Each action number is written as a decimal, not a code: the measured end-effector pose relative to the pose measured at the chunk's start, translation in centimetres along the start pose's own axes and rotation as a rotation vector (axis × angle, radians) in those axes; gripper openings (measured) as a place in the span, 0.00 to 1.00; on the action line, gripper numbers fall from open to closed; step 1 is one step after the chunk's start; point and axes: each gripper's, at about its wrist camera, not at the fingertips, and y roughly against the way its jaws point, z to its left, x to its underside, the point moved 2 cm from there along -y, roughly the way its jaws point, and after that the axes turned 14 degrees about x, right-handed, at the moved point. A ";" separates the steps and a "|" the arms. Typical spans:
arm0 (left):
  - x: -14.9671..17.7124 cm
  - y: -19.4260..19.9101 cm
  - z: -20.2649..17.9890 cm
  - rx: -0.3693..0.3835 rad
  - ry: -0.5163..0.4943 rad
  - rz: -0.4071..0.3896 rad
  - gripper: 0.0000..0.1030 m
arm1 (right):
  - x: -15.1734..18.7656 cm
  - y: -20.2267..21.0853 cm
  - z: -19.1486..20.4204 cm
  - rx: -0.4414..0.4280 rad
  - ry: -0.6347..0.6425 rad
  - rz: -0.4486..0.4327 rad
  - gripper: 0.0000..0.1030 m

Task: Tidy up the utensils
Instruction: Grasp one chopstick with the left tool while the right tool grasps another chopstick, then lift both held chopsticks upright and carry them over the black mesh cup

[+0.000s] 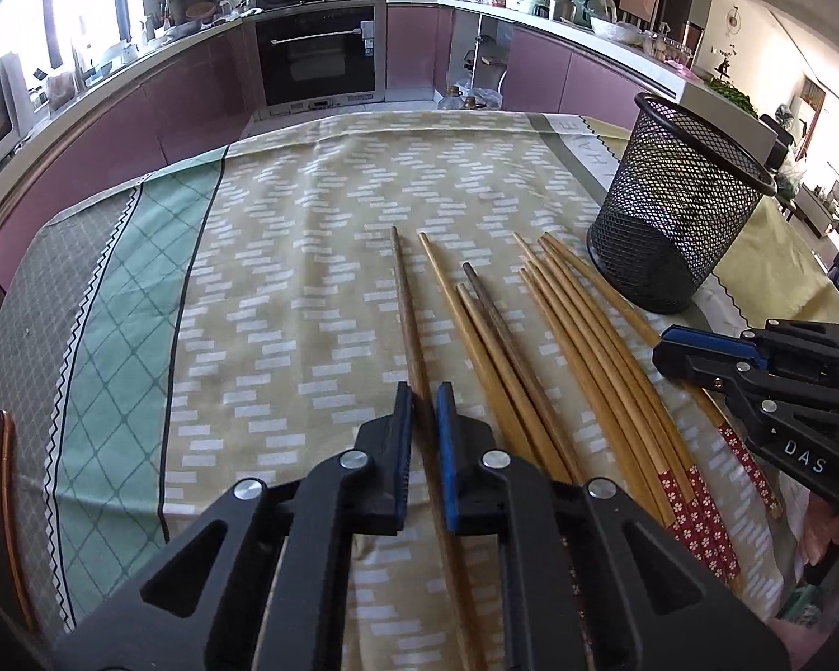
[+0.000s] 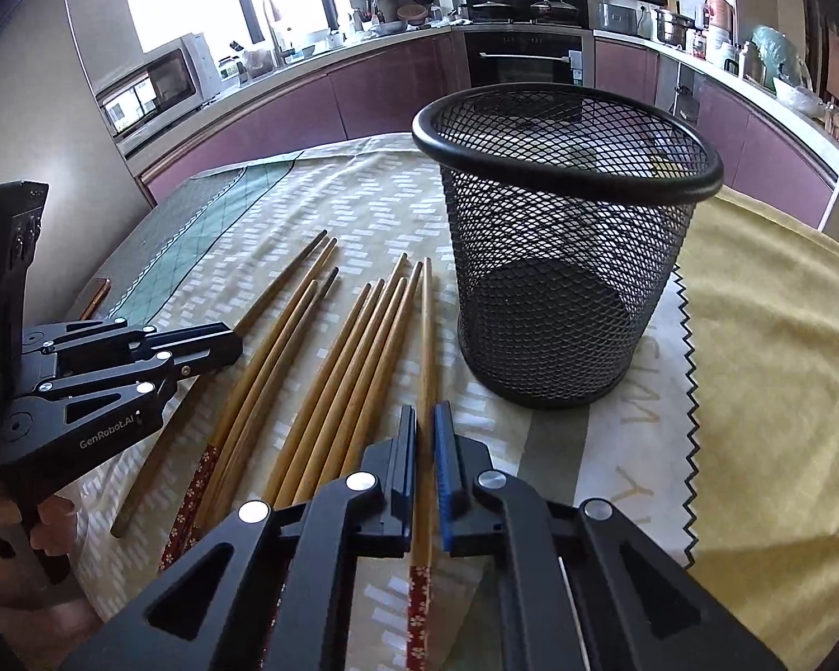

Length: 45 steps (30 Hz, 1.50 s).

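Several wooden chopsticks (image 1: 576, 335) lie side by side on the patterned tablecloth (image 1: 285, 257), some with red flowered ends. A black mesh cup (image 1: 677, 207) stands upright and looks empty at the right; it also shows in the right wrist view (image 2: 559, 257). My left gripper (image 1: 421, 408) is nearly closed around a dark brown chopstick (image 1: 405, 302) that lies on the cloth. My right gripper (image 2: 425, 425) is nearly closed around a light chopstick (image 2: 428, 330) just left of the cup. Each gripper shows in the other's view: the right one (image 1: 665, 355), the left one (image 2: 235, 344).
The table's far edge (image 1: 397, 123) faces purple kitchen cabinets and an oven (image 1: 316, 53). A yellow cloth (image 2: 777, 346) covers the table right of the cup. A dark chair back (image 1: 0, 503) stands at the table's left edge.
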 end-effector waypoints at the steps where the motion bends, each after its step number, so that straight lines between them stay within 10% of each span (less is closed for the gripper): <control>1: 0.0 0.0 0.0 0.002 0.009 -0.005 0.09 | 0.0 0.1 -0.1 -0.006 -0.004 -0.002 0.06; 18: -2.1 10.3 -2.9 0.253 -0.058 -0.188 0.08 | -2.8 9.5 -2.9 -0.099 -0.024 -0.293 0.06; 33: -11.3 15.9 -8.0 0.416 -0.110 -0.421 0.08 | -10.5 15.2 -7.8 -0.095 -0.085 -0.514 0.06; 39: -14.8 14.7 -9.7 0.412 -0.103 -0.453 0.08 | -12.5 13.4 -9.3 -0.036 -0.101 -0.511 0.06; 45: -15.6 9.1 -10.3 0.375 -0.123 -0.318 0.08 | -12.3 9.3 -9.1 -0.036 -0.069 -0.383 0.06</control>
